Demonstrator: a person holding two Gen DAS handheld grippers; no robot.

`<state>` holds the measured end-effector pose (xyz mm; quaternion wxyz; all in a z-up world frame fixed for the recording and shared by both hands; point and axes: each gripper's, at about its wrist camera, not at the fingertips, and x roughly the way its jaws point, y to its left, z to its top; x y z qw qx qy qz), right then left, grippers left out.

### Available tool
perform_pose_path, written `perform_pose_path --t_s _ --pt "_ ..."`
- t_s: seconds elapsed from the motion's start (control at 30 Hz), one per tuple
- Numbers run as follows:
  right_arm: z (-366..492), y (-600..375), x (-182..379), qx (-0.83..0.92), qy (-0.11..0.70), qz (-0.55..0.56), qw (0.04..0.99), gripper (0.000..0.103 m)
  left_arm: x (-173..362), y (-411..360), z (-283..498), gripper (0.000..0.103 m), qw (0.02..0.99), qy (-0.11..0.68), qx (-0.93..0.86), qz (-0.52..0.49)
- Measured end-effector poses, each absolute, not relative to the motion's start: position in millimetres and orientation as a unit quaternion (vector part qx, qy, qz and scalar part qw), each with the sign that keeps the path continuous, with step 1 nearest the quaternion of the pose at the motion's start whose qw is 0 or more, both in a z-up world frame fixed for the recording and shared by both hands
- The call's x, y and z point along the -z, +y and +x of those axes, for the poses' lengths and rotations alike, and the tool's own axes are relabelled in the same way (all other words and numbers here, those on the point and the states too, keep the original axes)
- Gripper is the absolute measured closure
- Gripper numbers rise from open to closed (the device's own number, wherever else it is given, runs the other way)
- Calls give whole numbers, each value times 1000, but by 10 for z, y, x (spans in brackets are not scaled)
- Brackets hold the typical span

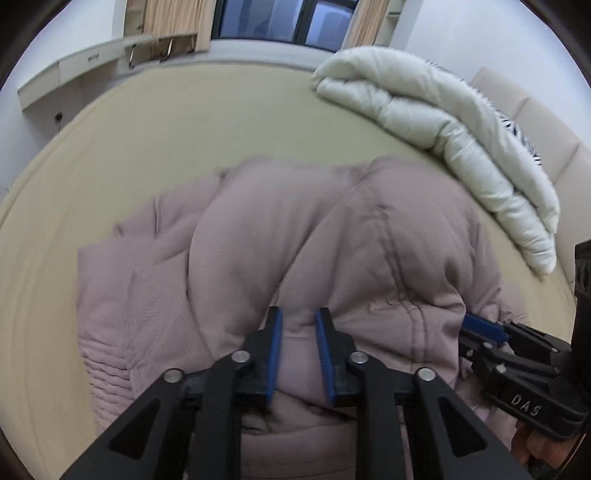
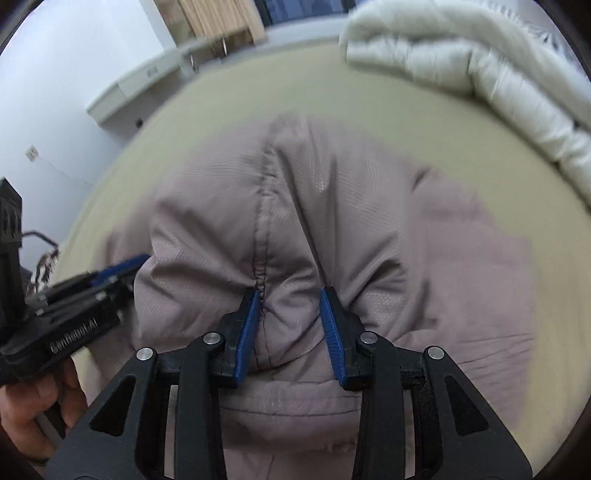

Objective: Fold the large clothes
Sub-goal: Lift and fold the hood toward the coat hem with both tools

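Both hand-held grippers, left [image 1: 299,314] and right [image 2: 291,293], pinching bunched folds of puffy mauve quilted jacket [image 1: 258,236] on beige bed [image 1: 184,122].

A dusty mauve-pink quilted coat [image 1: 280,236] lies ahead of the black left hand-held gripper [image 1: 298,321], whose pads are blue. The bed [image 1: 184,122] beneath is pale beige. Beyond the coat, a cream-white duvet [image 1: 436,122] shows a black-and-white striped edge. Tan curtains [image 1: 173,18] hang farther off.
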<state>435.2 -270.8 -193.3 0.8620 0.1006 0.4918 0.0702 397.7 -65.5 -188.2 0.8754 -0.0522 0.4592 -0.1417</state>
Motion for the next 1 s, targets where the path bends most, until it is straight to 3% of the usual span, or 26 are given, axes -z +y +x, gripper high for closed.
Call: perform_pose_path --t_s 0.2,0.27,0.4,0.5,0.7,0.87,1.0 --pt "4299 -2594 2237 -68 485 62 870 70 1937 -589 3882 89 876 455 150 -58" --pt "4240 -2667 2032 -77 483 77 869 70 1719 -512 3754 89 883 438 150 -69" --pt "3938 -2855 1407 -60 382 84 918 69 1165 -516 3569 85 916 364 160 -63" --pt "4126 -2881 1312 -51 381 90 919 69 1033 -784 3659 84 917 352 181 -45" --pt "4966 -2857 1903 -45 478 79 874 69 1915 -1152 4144 85 865 474 162 -25" --pt "5046 -2717 2343 -37 475 22 879 69 2100 -1113 4153 88 868 468 165 -24" --pt "5003 -2680 2075 -31 480 22 876 69 2108 -1092 4138 88 868 466 170 -22"
